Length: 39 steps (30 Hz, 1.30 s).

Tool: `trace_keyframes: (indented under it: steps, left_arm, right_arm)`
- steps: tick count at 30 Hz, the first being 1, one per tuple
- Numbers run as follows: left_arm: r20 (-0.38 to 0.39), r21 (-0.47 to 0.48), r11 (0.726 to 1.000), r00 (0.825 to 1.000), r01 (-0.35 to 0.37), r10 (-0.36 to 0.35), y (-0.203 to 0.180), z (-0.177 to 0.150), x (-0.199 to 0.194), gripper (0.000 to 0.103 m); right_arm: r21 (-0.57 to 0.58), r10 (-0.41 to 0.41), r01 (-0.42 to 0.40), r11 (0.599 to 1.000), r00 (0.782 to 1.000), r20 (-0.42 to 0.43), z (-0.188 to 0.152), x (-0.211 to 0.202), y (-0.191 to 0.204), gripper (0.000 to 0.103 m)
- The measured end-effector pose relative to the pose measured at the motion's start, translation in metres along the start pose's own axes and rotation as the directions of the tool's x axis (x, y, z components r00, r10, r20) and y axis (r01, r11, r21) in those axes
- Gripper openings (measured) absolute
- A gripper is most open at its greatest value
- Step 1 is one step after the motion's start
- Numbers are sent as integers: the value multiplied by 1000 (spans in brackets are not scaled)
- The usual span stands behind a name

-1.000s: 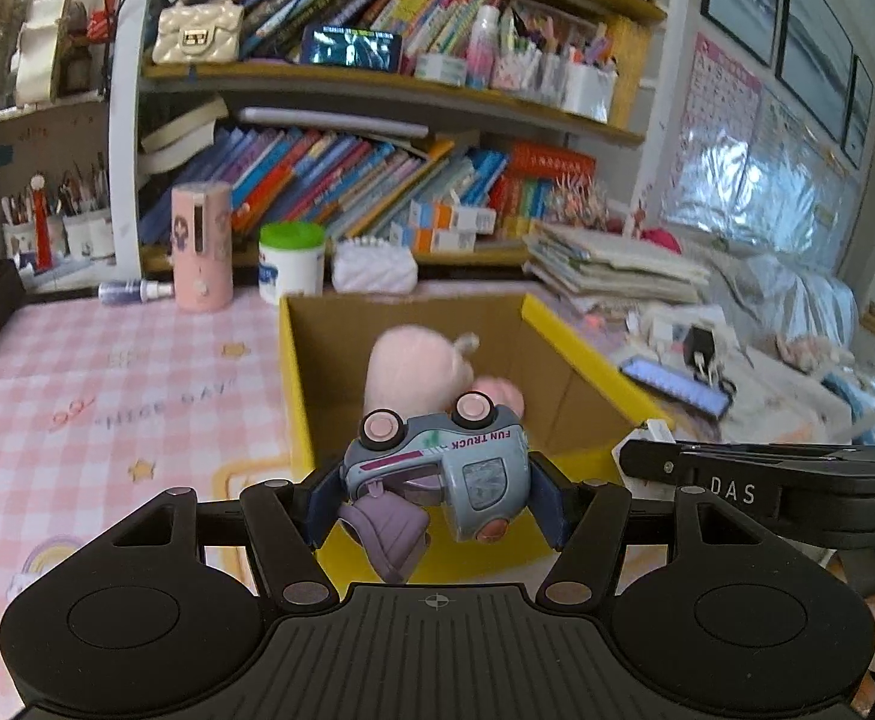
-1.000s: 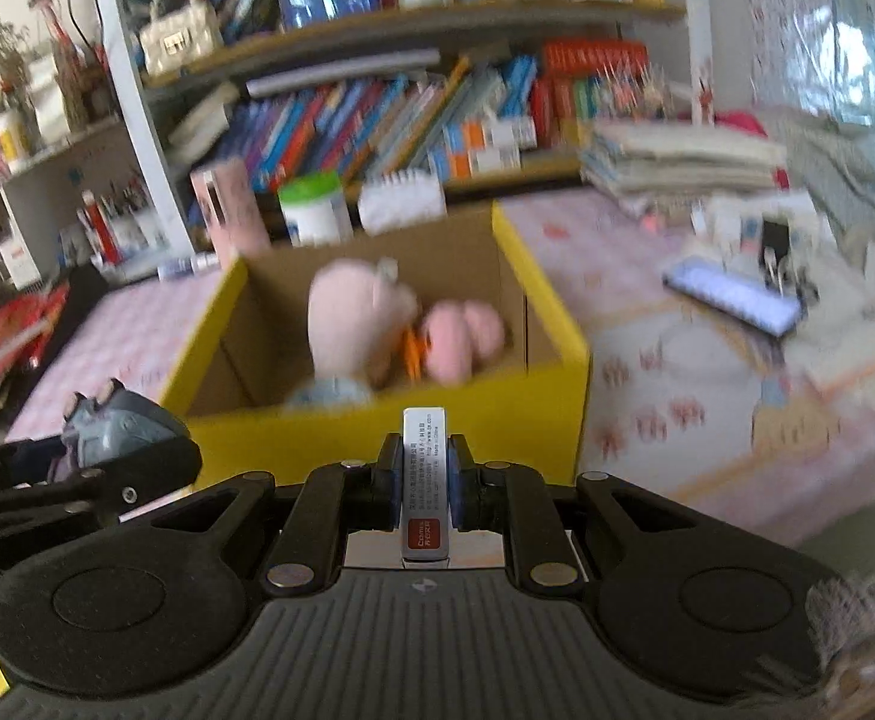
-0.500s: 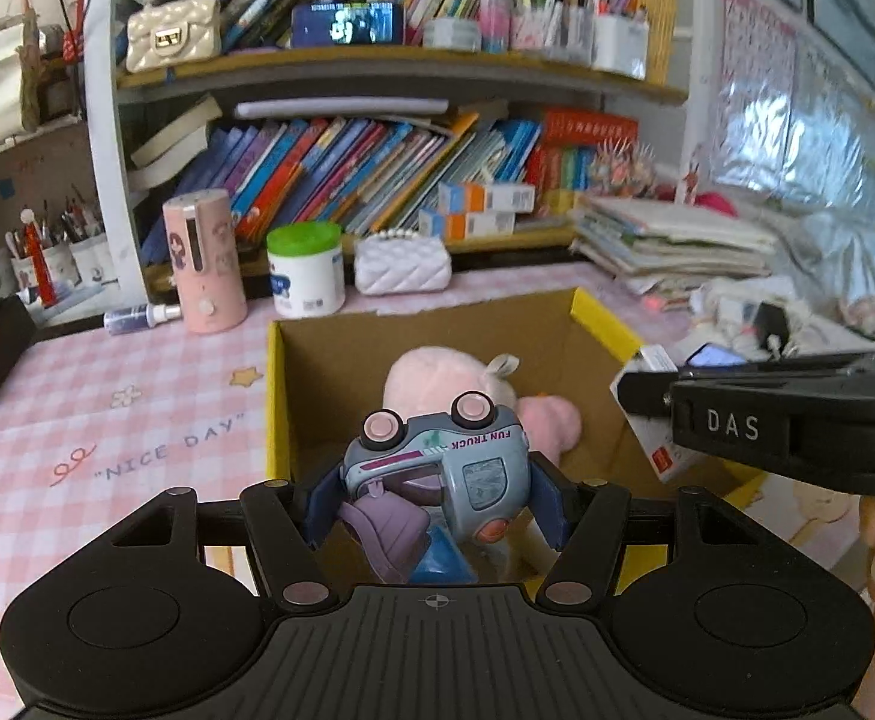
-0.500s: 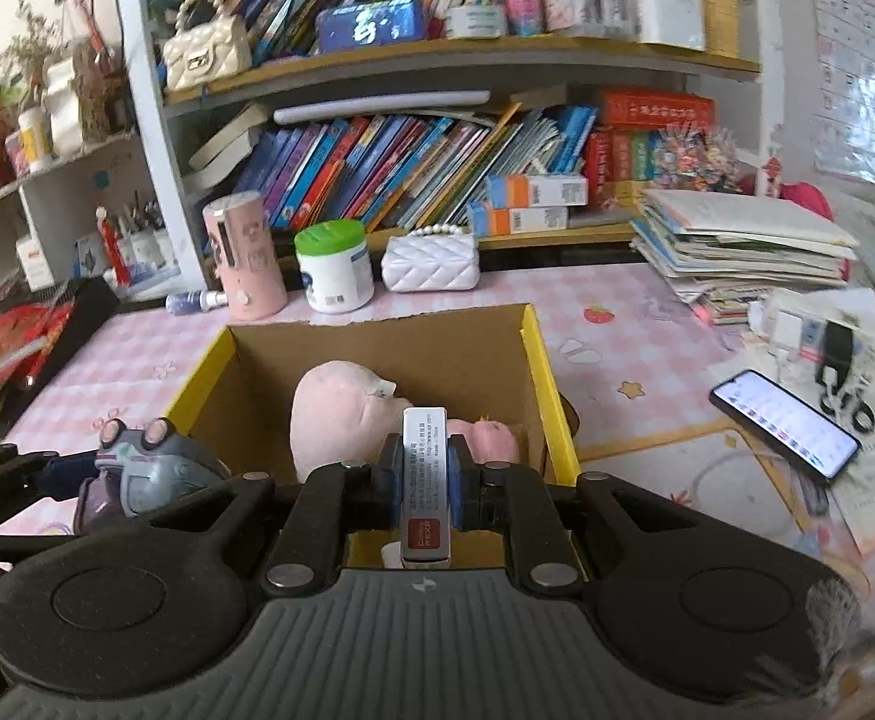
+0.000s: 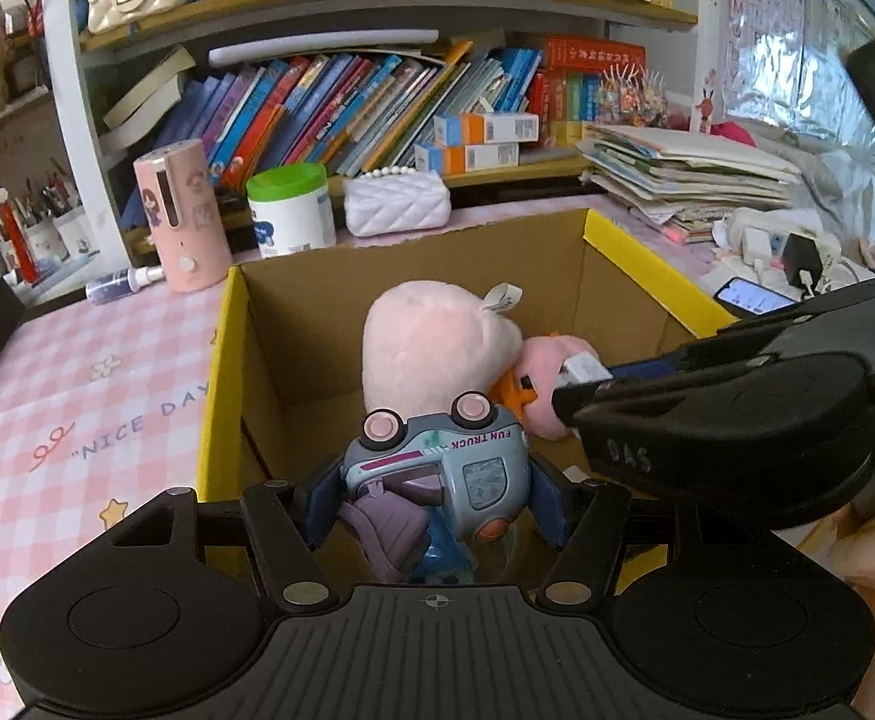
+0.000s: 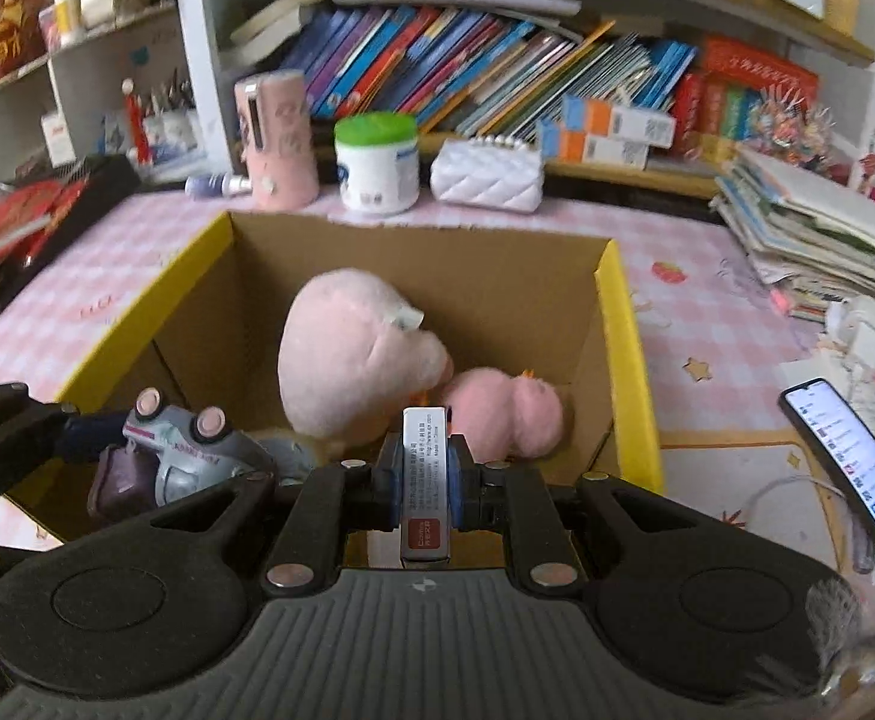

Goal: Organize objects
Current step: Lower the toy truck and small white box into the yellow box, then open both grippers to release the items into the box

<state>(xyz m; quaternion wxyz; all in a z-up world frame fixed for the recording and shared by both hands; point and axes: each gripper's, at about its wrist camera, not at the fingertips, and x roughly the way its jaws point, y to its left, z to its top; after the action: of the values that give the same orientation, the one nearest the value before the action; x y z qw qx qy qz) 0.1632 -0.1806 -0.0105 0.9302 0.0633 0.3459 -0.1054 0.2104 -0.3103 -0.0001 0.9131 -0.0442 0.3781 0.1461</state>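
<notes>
My left gripper is shut on a grey-blue toy truck lying on its side with its pink wheels up. It hangs over the near edge of an open cardboard box with yellow flaps. A pink plush toy lies inside the box. My right gripper is shut on a thin white box with a red label, held edge-on above the cardboard box, just in front of the plush toy. The truck shows at the lower left of the right wrist view, and the right gripper's black body reaches in from the right of the left wrist view.
The box stands on a pink checked tablecloth. Behind it are a pink cylinder, a green-lidded white jar and a white quilted purse, in front of bookshelves. A stack of papers and a lit phone lie to the right.
Both grippers have moved forward and down over the box, each keeping its grip. The box and the plush toy loom larger and the right gripper has come in beside the left.
</notes>
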Motion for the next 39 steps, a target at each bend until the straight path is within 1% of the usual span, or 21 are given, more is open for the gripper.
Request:
trace_keyframes:
  steps: [7, 15, 22, 27, 29, 31, 33, 37, 39]
  left_arm:
    - [-6, -18, 1000, 1000, 10, -10, 2, 0, 1, 63]
    - [-4, -23, 1000, 1000, 0, 0, 1, -1, 0, 63]
    - [1, -57, 998, 1000, -20, 20, 1, -3, -5, 63]
    - [22, -59, 998, 999, -32, 33, -1, -4, -14, 65]
    - [33, -60, 997, 999, -40, 42, -2, -5, -18, 68]
    - [35, -62, 997, 998, -43, 45, -4, -7, -22, 69]
    - [46, -66, 997, 997, -51, 54, -5, -8, -27, 70]
    - [63, -73, 995, 996, -62, 67, -6, -11, -38, 74]
    - [72, -75, 995, 995, -66, 71, -6, -13, -45, 76]
  right_arm:
    - [-24, 19, -20, 1000, 999, -44, 4, 13, -3, 14]
    - [30, 57, -54, 998, 993, -104, 4, 24, -11, 14]
    - [49, 83, -78, 996, 990, -112, 0, 22, -13, 15]
    - [76, 91, -84, 994, 991, -96, -3, 14, -14, 17]
    - [78, 91, -85, 993, 992, -84, -3, 10, -13, 17]
    - [88, 92, -85, 992, 993, -69, -4, 4, -14, 17]
    - [98, 90, -85, 992, 995, -49, -5, -2, -14, 21]
    - [110, 76, -75, 991, 997, -7, -7, -16, -12, 23]
    - [121, 66, -67, 990, 998, 11, -9, -23, -10, 29]
